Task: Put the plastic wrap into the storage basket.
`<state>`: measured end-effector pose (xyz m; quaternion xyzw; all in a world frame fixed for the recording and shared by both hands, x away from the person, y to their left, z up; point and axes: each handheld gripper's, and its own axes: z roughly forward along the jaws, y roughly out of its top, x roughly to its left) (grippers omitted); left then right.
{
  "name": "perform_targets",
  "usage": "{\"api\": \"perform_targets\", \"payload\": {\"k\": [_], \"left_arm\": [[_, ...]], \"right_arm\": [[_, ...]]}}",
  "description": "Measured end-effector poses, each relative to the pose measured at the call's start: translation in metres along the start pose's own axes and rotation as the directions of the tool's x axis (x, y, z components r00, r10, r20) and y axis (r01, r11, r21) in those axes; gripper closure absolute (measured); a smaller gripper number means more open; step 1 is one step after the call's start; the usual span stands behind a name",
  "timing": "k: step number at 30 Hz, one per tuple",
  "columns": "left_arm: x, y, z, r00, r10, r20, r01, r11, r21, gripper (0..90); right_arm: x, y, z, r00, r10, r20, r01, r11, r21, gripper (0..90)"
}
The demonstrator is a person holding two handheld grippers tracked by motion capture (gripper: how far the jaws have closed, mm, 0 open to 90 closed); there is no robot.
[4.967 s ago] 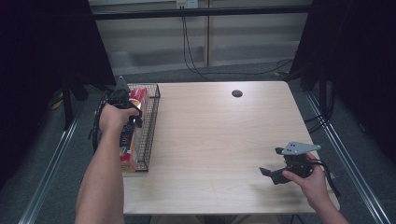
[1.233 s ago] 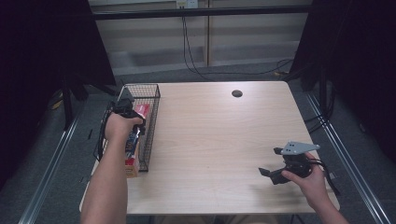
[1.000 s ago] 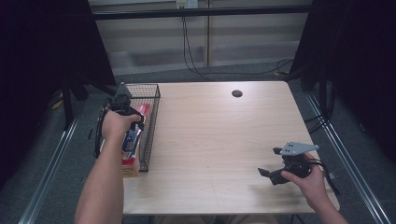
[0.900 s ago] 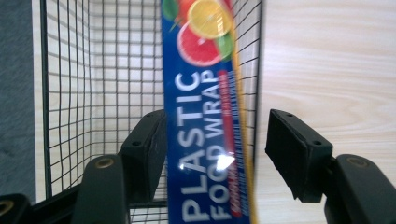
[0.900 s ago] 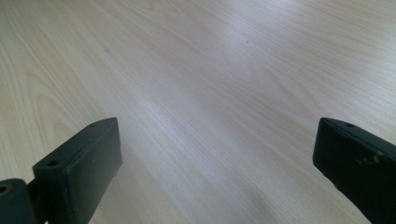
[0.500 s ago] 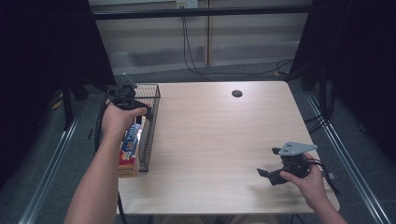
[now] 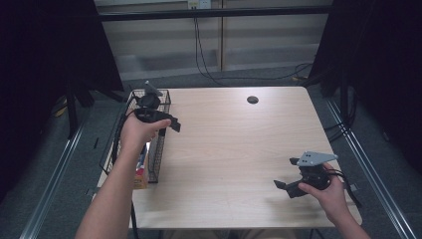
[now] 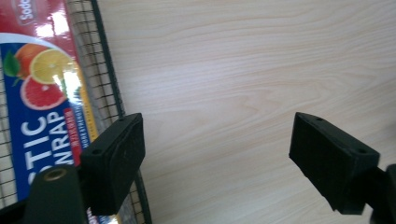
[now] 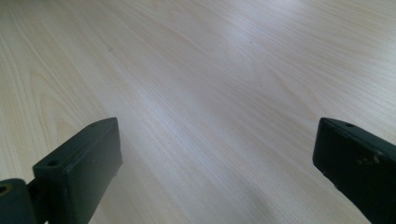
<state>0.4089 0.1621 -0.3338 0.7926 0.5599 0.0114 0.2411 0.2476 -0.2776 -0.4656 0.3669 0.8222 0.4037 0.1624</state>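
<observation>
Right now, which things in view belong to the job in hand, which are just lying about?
In the job:
- plastic wrap box, lying in the wire basket
- left gripper, jaws just opened, nothing between them

Lying about:
- right gripper, open over bare table
- round table grommet

Glossy box (image 8: 42, 98), black wire basket (image 7: 158, 149)

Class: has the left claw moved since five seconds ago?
Yes. The left claw has come out of the wire basket toward the table's middle, jaws just opening, empty.
</observation>
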Motion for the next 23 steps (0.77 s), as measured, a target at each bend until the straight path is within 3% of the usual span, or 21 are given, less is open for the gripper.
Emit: {"api": "perform_targets", "payload": {"k": [1,8,14,21,23], "left_arm": [[-0.002,0.0,0.001,1.0,-0.004,0.008,0.004,1.0,-0.008,16.8],[-0.018,-0.007,0.008,0.9963,0.075,0.042,-0.074,0.9971,-0.02,15.5],[-0.028,-0.014,0.017,0.9912,0.105,0.08,-0.102,0.9938,-0.045,15.0],[-0.039,-0.024,0.024,0.9822,0.159,0.099,-0.151,0.985,-0.084,13.9],[-0.044,-0.028,0.029,0.9779,0.183,0.101,-0.172,0.9791,-0.109,12.7]], "right_arm": [[0.0,0.0,0.0,1.0,0.001,-0.001,-0.001,1.0,0.0,1.0],[0.0,0.0,0.0,1.0,0.0,-0.003,0.0,1.0,0.001,1.0],[0.001,0.0,0.0,1.0,-0.004,-0.002,0.004,1.0,0.0,1.0],[0.0,0.0,0.001,0.9999,-0.009,-0.006,0.009,1.0,0.003,1.0],[0.001,0.0,0.001,1.0,-0.006,-0.006,0.006,1.0,0.004,1.0]]}}
